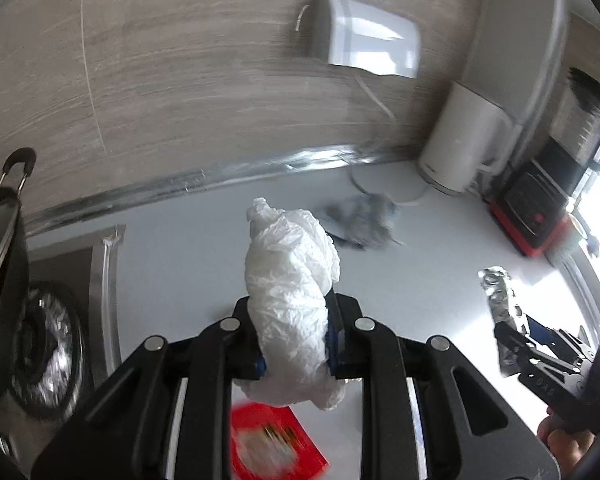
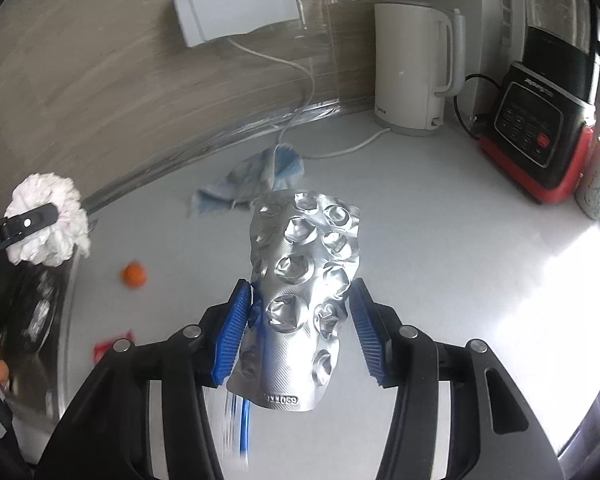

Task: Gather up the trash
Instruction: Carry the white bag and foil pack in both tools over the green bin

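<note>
A crumpled white tissue [image 1: 292,304] is clamped between the fingers of the left gripper [image 1: 294,334], held above the grey counter [image 1: 188,256]. A silver blister pack [image 2: 300,300] is pinched upright by the right gripper [image 2: 300,320]. At twelve o'clock beyond it a blue cloth [image 2: 256,184] lies; at nine, a small orange piece [image 2: 133,275].

Daylight floods in from three o'clock, glaring white off the worktop [image 2: 540,280]; motion blur smears both views, fisheye edges bend darkly.
</note>
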Motion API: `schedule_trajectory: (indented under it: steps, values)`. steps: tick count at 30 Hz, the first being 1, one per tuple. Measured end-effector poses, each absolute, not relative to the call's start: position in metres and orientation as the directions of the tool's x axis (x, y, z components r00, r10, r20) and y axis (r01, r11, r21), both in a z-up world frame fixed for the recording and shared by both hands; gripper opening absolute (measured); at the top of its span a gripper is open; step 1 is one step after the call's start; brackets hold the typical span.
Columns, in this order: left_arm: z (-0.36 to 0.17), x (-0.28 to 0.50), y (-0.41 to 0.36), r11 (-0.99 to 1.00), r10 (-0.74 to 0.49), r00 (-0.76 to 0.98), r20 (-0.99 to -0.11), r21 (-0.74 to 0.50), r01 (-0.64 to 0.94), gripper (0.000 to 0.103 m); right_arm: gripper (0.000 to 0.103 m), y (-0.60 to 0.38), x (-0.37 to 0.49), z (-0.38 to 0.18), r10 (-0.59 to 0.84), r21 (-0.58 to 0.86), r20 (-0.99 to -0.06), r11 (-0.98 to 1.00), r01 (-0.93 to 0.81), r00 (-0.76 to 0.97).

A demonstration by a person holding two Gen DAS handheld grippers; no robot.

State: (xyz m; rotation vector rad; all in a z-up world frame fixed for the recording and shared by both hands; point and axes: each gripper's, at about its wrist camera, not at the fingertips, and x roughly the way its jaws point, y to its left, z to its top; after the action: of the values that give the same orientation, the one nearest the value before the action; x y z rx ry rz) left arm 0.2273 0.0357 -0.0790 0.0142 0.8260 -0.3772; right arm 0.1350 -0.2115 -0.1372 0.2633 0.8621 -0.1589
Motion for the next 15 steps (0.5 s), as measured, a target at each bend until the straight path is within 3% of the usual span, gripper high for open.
schedule_trajectory:
  steps: [6, 15]
  values:
    - [-0.077, 0.146, 0.016, 0.932, -0.304, 0.599, -0.741, -0.103, 0.347, 0.021, 0.052, -0.212, 0.068, -0.129, 0.001, 0.172, -0.777, 0.962, 0.211, 0.629]
    - [-0.095, 0.043, -0.010, 0.909, -0.351, 0.509, -0.786, -0.154, 0.388, 0.021, 0.052, -0.205, -0.024, -0.128, 0.046, 0.168, -0.786, 0.976, 0.142, 0.616]
